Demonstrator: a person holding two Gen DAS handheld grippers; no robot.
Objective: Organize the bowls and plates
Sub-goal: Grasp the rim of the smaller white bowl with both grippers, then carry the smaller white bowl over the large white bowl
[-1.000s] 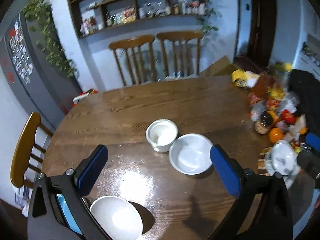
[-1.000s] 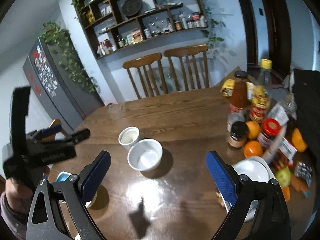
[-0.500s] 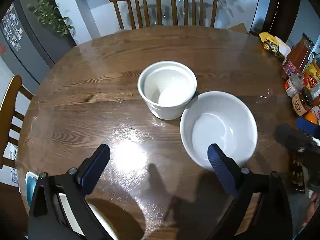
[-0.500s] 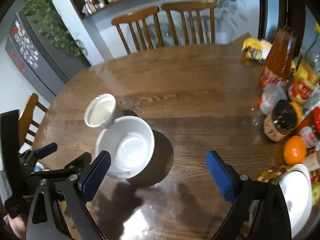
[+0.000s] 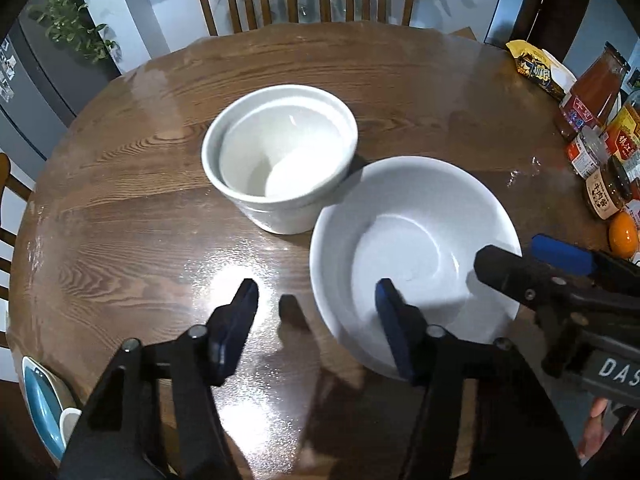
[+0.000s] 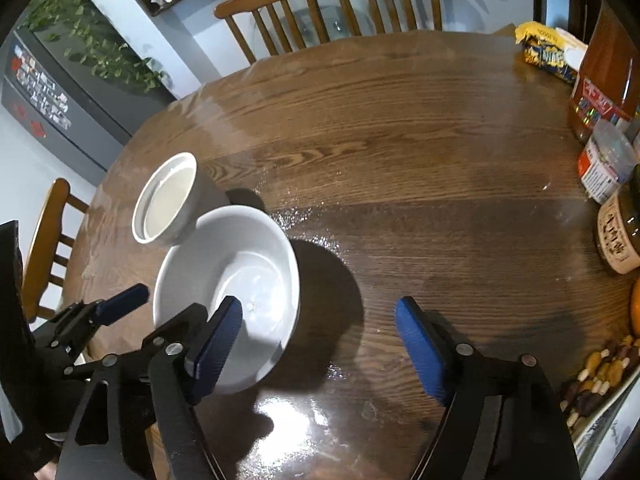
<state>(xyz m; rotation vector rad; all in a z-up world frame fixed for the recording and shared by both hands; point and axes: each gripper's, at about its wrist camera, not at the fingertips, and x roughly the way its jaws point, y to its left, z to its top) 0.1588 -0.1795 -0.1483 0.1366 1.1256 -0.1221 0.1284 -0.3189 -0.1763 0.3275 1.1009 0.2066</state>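
White shallow bowl, touching the ramekin, is sitting astride both closing grippers, left and right, neither yet pinching its rim; uneven squeezes could tip it.

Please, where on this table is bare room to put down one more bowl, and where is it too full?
Bare wood lies on the far half of the table, between the straight-sided white bowl and the two chairs, and in the middle, right of the wide white bowl. The right edge is crowded: sauce bottle, jars, snack packet, orange.
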